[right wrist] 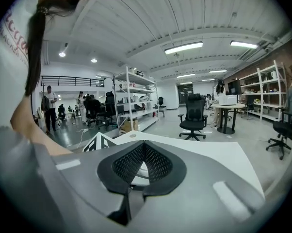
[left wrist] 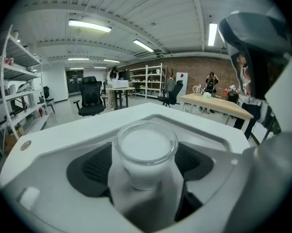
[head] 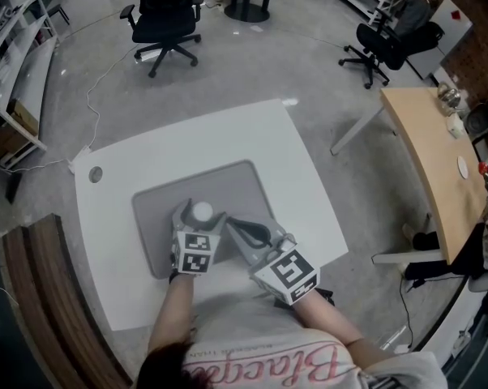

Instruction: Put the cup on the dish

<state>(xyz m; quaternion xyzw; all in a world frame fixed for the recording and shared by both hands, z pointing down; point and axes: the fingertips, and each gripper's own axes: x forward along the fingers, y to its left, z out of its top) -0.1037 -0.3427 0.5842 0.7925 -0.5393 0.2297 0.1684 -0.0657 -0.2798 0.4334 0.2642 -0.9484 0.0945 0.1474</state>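
The cup [left wrist: 145, 152], a clear glass with a white inside, stands upright on the grey mat [head: 237, 183] a little below the middle of the head view, right between the jaws of the left gripper [head: 197, 221]. Those jaws are spread, and in the left gripper view the dark pads [left wrist: 95, 168] sit on either side of the glass with a sliver of gap, so nothing presses on it. The right gripper [right wrist: 143, 152] is just to the right of it in the head view, its jaws brought together on nothing. I cannot make out a dish on the mat or on the white table [head: 147, 160], so finding it comes first. To my eye the step in hand is the pick-up. The glass is round and smooth and would likely slip or tip if pinched off-centre, so centre it between the pads, close on its body rather than the rim, and squeeze gently. Then lift straight up, keep it level, carry it low, and only let go once its base rests flat on the dish.
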